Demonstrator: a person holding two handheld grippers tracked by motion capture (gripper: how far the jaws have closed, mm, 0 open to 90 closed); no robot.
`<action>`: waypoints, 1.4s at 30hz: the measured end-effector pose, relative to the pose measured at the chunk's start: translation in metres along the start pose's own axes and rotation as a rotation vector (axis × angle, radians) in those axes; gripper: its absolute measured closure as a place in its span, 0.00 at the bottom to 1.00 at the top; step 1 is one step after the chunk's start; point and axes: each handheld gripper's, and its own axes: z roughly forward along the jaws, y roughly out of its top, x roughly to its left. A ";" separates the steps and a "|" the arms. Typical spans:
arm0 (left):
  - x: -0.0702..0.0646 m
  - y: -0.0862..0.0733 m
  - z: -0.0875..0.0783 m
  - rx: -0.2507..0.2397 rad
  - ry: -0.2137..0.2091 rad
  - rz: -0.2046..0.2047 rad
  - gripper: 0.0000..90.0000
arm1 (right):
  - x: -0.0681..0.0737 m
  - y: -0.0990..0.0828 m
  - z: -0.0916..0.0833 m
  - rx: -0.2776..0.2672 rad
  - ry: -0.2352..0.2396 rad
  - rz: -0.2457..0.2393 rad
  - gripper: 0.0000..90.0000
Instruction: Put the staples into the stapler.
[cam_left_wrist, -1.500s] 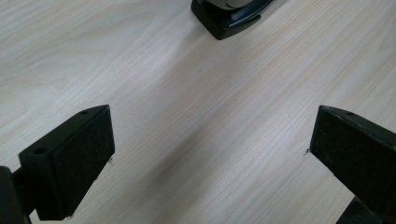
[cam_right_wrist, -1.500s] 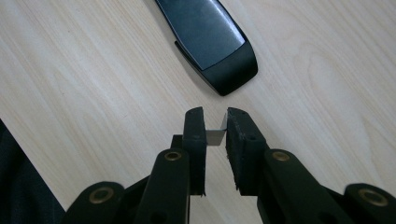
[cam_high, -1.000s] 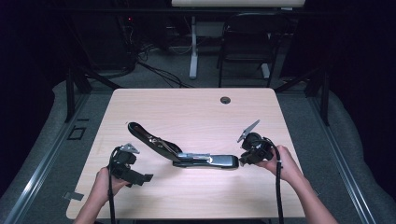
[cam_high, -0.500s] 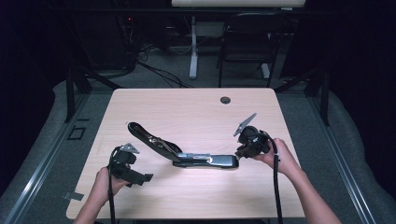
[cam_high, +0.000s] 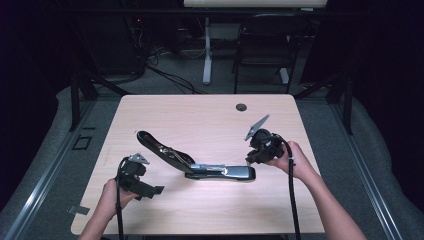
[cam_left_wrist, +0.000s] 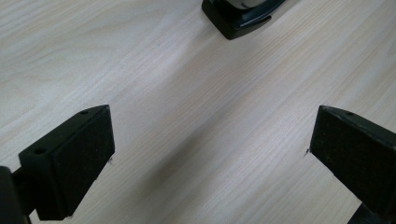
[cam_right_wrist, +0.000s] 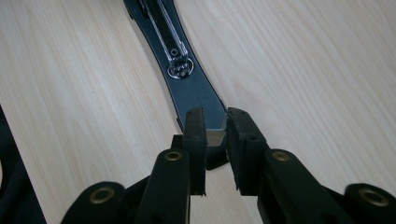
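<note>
One stapler: a black-and-silver desk stapler (cam_high: 200, 167) lies swung open in the lower middle of the high view. Its base sits flat on the worktop and its top arm angles up toward the upper left, probably so that the staple channel is bared.
Two grippers: one is in each hand, at either side of the stapler.
Right gripper (cam_high: 251, 159): it hovers at the stapler's right end, lined up along the stapler's length, as its own view shows (cam_right_wrist: 215, 122).
Right jaws: they are nearly closed and seem to pinch a small pale grey piece (cam_right_wrist: 215, 138), too small to identify. It is likely carried toward the open channel.
Left gripper (cam_high: 150, 191): it sits at the lower left, apart from the stapler, and looks parked while the other gripper works.
Left jaws: they stand wide apart over bare wood (cam_left_wrist: 210, 154) and hold nothing. The stapler's dark end (cam_left_wrist: 240, 16) is at the top edge of that view.
One worktop: a pale wooden rectangle (cam_high: 200, 115).
One grommet: a small dark round hole (cam_high: 241, 107) lies near the far edge.
Two hands: both come in from the bottom edge of the high view.
</note>
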 end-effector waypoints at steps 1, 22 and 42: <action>0.000 0.000 0.000 -0.002 0.002 0.000 0.00 | 0.000 0.002 0.001 -0.003 0.003 -0.010 0.87; 0.004 -0.001 0.000 -0.006 0.005 -0.014 0.00 | -0.001 0.032 0.012 -0.029 0.069 -0.110 0.87; 0.006 0.000 0.001 0.000 0.000 -0.009 0.00 | 0.005 0.059 0.038 0.007 0.136 -0.207 0.87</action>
